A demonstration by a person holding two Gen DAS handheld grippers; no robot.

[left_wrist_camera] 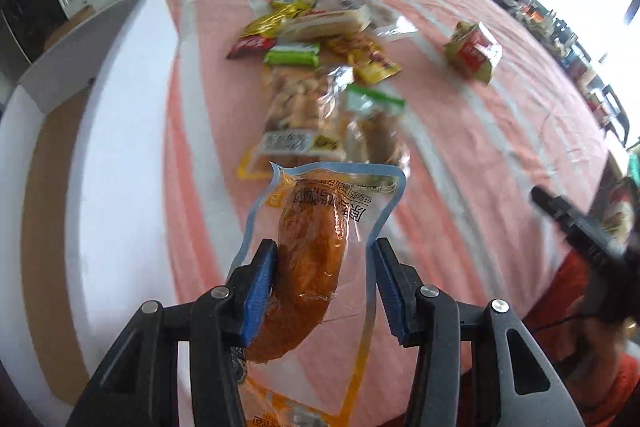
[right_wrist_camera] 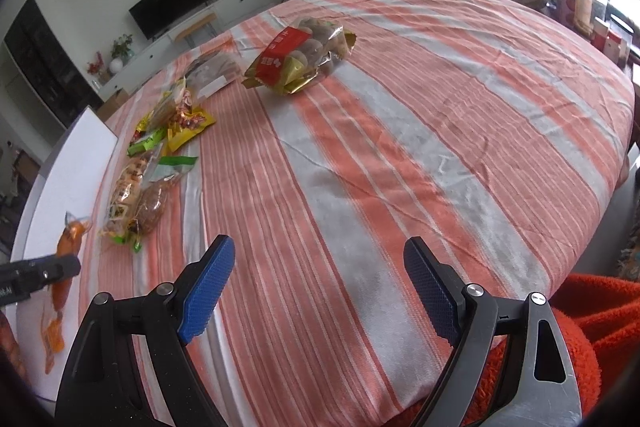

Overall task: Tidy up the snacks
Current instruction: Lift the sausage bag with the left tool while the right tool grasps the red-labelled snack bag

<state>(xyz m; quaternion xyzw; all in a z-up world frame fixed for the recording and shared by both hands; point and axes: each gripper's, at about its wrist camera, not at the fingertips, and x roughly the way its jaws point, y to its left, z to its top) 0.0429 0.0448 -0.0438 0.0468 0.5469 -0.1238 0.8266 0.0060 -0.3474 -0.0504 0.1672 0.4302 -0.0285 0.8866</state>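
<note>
I see a clear vacuum-packed orange sausage pouch point(left_wrist_camera: 312, 259) upright, lifted; loose snack pile point(left_wrist_camera: 316, 67) on striped cloth; red-gold bag point(right_wrist_camera: 298, 61) apart.

Black left gripper point(left_wrist_camera: 324, 287) and right gripper point(right_wrist_camera: 320, 291), blue textured jaws, silver pivot screws, fuzzy orange-red sleeve point(right_wrist_camera: 592, 311)

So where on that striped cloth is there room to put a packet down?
The striped cloth is bare under the right gripper and from the red-and-gold bag across to the far side. The left side, beside the white box, is crowded with the snack pile.
</note>
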